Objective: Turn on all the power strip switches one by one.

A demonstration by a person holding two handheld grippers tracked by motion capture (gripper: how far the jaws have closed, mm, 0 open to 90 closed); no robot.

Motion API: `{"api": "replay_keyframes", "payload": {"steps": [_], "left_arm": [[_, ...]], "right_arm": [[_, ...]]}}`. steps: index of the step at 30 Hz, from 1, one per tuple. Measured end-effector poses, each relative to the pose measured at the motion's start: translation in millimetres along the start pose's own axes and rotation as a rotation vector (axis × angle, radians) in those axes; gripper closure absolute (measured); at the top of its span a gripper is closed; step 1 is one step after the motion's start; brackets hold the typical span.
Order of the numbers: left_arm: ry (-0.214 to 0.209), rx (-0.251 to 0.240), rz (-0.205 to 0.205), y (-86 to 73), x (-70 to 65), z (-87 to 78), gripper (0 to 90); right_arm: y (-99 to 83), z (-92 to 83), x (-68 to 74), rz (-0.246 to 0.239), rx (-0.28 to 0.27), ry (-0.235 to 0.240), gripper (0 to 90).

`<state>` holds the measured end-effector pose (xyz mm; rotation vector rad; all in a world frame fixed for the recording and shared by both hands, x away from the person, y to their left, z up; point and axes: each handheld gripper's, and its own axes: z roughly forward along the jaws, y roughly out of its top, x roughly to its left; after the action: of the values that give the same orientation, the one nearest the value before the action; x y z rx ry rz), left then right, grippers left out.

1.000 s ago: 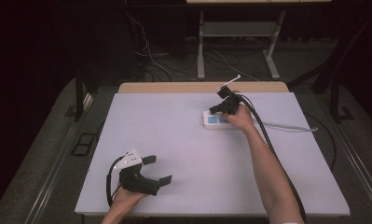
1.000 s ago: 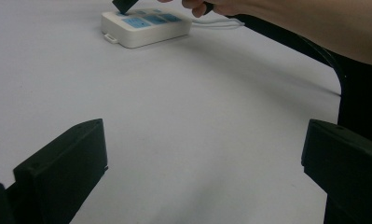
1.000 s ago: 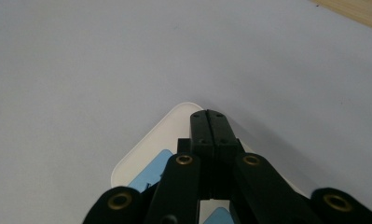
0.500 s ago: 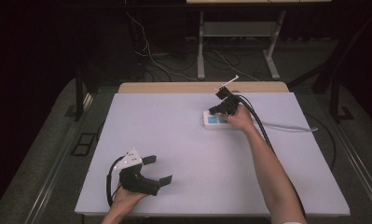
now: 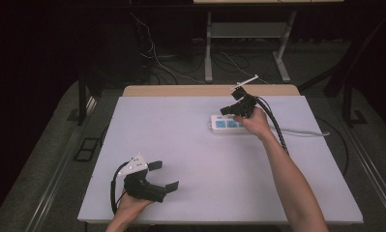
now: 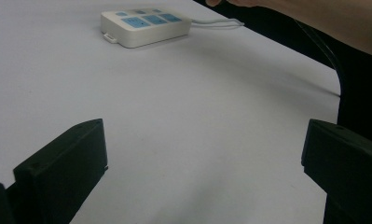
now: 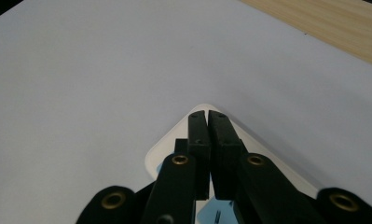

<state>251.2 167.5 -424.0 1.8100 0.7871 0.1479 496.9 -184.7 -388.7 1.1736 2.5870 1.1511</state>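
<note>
1. A white table (image 5: 205, 193) takes up the middle of the high view, and its matte top bears one thing, a power strip.
2. Along the far edge of the white top runs a strip of bare light wood (image 5: 181, 90), which the right gripper view shows as a tan band (image 7: 323, 23) in its upper right corner.
3. The room around the table is dark; behind it stands a pale metal stand (image 5: 244, 43), with loose cables (image 5: 156, 63) on the grey floor beside it.
4. The white power strip (image 5: 224, 124) with blue sockets lies flat on the far right part of the table, and its white cord (image 5: 302, 132) trails off toward the right edge.
5. The left gripper view shows the same strip (image 6: 144, 27) far off, well apart from that gripper.
6. The right forearm reaches from the bottom right diagonally up to the strip, and the right hand (image 5: 256, 123) is over the strip's right end.
7. The right gripper (image 5: 231, 108) points down and leftward above the strip; its jaws are all but closed, with only a thin slit between the pads (image 7: 207, 135), and nothing is between them.
8. Whether its tips touch the strip I cannot tell.
9. The left hand (image 5: 130, 205) rests at the near left edge of the table.
10. The left gripper (image 5: 162, 175) lies low over the top with its jaws spread wide and nothing between them.
</note>
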Motion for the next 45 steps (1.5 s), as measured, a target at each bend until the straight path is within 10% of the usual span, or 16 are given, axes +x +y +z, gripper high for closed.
{"api": "replay_keyframes", "payload": {"steps": [10,23,45], "left_arm": [[-0.006,0.007,0.003,0.2,-1.7,2.6,0.0],[-0.003,0.002,0.001,0.1,-2.8,2.8,0.0],[0.003,0.002,0.002,0.2,-2.8,3.0,0.0]], "right_arm": [[-25.6,-41.7,12.3,0.017,-0.058,-0.012,61.8],[-85.2,-99.0,32.3,0.094,-0.147,-0.017,2.0],[-198.4,-144.3,74.7,0.132,-0.244,-0.028,0.4]]}}
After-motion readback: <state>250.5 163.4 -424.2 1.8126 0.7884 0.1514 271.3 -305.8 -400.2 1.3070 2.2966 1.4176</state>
